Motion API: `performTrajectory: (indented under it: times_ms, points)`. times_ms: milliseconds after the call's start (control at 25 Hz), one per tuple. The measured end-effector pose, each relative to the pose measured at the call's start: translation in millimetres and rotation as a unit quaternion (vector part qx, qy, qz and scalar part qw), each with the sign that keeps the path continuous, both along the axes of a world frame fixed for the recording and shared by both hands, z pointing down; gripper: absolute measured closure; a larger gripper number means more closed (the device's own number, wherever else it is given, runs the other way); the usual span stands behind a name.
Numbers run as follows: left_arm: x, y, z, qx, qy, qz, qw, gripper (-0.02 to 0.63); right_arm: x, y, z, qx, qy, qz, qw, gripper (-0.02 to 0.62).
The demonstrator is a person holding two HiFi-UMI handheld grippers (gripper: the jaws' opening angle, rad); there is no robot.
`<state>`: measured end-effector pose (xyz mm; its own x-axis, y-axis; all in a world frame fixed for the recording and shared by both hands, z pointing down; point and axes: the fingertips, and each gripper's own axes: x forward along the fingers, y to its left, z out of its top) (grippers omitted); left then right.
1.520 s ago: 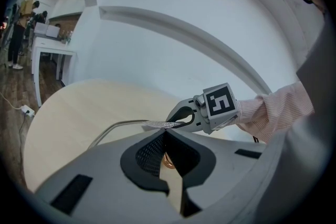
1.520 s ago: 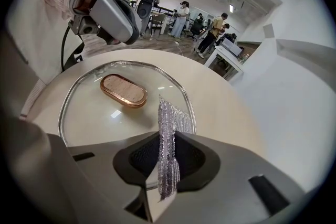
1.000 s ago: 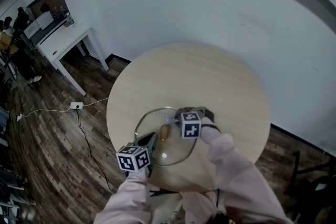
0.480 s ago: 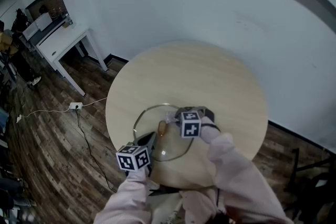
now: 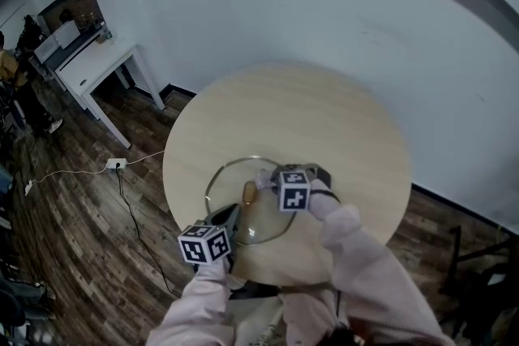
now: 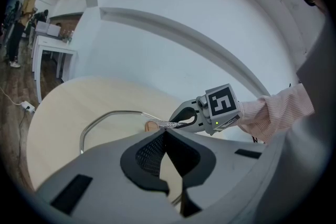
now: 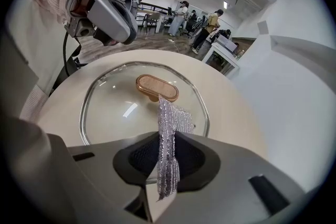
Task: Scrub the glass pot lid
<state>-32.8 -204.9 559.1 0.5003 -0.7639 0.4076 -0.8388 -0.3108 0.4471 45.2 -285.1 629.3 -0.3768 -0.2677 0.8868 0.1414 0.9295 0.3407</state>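
Observation:
The glass pot lid lies flat on the round wooden table, its wooden knob on top. My right gripper is shut on a silvery scrub cloth, which hangs onto the glass just right of the knob. My left gripper is over the lid's near left edge with its jaws shut tip to tip and nothing seen between the tips. In the left gripper view the lid's rim curves away to the left, and the right gripper holds the cloth beside the knob.
The lid sits close to the table's near edge. A white desk stands at the far left on the wood floor, where a power strip and cable lie. People stand in the background.
The right gripper with the cloth has shifted slightly on the glass beside the knob. The left gripper has hardly moved.

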Motion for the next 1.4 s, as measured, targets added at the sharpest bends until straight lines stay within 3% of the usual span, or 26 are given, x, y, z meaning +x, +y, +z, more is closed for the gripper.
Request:
performTrajectory:
  times_ms: [560,1400]
  points:
    - [-7,-3,-5,0.009,0.019,0.031,0.9993,0.612,2,14,1,-0.004,0.008,0.037,0.999,0.518]
    - [-23,14,1,-0.001,0.026,0.091,0.9955,0.612,2,40,3,-0.004,0.002,0.13,0.992,0.517]
